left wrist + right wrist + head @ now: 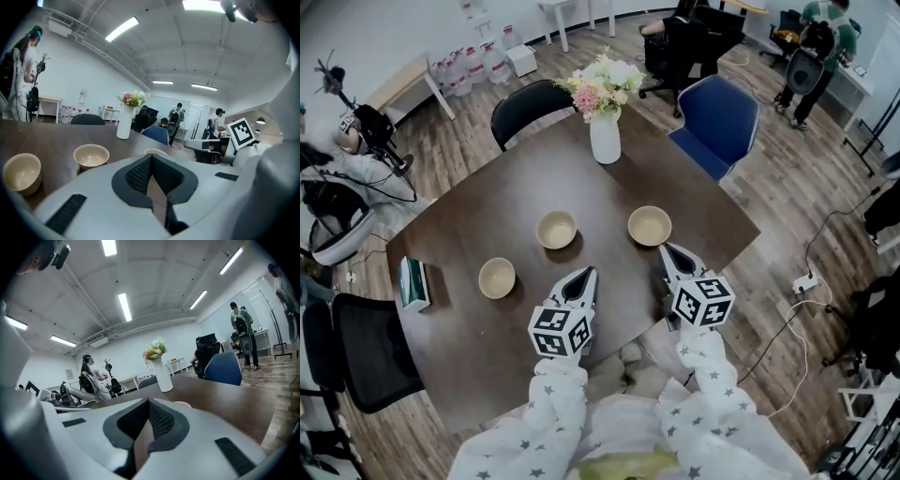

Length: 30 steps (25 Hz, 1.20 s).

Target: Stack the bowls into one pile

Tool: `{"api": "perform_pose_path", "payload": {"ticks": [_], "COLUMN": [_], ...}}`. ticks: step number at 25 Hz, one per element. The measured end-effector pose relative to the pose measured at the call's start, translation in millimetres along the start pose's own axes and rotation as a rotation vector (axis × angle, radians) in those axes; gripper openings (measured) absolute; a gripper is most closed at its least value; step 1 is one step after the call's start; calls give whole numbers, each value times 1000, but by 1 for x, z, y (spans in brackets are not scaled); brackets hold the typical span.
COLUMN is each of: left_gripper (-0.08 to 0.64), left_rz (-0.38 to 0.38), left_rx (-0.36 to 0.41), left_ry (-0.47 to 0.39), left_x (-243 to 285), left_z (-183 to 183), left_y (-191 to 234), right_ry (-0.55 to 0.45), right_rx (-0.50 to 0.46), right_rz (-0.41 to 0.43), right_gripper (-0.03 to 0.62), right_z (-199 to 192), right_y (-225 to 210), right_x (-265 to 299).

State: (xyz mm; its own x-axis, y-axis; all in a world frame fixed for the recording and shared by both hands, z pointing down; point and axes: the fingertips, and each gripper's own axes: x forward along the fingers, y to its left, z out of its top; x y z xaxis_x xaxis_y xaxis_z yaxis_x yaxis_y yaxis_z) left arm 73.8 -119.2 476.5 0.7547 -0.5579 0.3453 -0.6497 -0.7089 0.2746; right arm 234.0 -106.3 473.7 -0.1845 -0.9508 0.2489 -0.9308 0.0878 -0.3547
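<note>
Three beige bowls stand apart on the dark table (469,225): a left bowl (497,277), a middle bowl (556,229) and a right bowl (650,225). All are upright and empty. My left gripper (584,274) is shut and holds nothing, its tip just nearer than the middle bowl. My right gripper (667,248) is also shut and empty, close behind the right bowl. In the left gripper view the left bowl (21,172) and middle bowl (91,155) show clearly, while the right bowl (155,151) peeks over the left gripper (151,157). The right gripper (148,401) hides most of one bowl (182,404).
A white vase of flowers (605,136) stands at the table's far side. A green and white box (413,283) lies at the left edge. A black chair (530,105) and a blue chair (717,112) stand beyond the table, another black chair (366,352) at the left.
</note>
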Motion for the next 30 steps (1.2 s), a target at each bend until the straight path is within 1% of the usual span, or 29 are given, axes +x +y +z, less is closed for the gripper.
{"api": "perform_pose_path", "payload": {"ticks": [4, 9, 13, 14, 15, 19, 22, 25, 30], "left_gripper": [26, 26, 26, 26, 26, 26, 26, 26, 26], "left_rz": [-31, -64, -73, -74, -75, -73, -67, -65, -60], "left_rx": [4, 0, -23, -28, -32, -44, -55, -61, -75], "left_ry": [40, 91, 106, 109, 113, 131, 145, 157, 164], "left_x": [19, 47, 65, 68, 71, 83, 88, 90, 90], "left_z": [-7, -13, -16, -17, -19, -25, -29, -34, -39], "left_y": [-1, -2, 0, 0, 0, 5, 9, 14, 16], "right_ry": [26, 96, 136, 145, 153, 195, 211, 208, 257], "right_rx": [2, 31, 20, 26, 36, 61, 99, 115, 90], "right_rz": [-12, -75, -144, -154, -161, -184, -201, -224, -254], "right_gripper": [21, 25, 29, 54, 95, 128, 162, 163, 159], "right_z": [-5, -12, -20, -23, -25, -36, -43, -44, -41], "right_y": [-15, -45, -69, -73, -76, -87, -94, -101, -107], "right_x": [10, 30, 46, 49, 53, 69, 79, 88, 94]}}
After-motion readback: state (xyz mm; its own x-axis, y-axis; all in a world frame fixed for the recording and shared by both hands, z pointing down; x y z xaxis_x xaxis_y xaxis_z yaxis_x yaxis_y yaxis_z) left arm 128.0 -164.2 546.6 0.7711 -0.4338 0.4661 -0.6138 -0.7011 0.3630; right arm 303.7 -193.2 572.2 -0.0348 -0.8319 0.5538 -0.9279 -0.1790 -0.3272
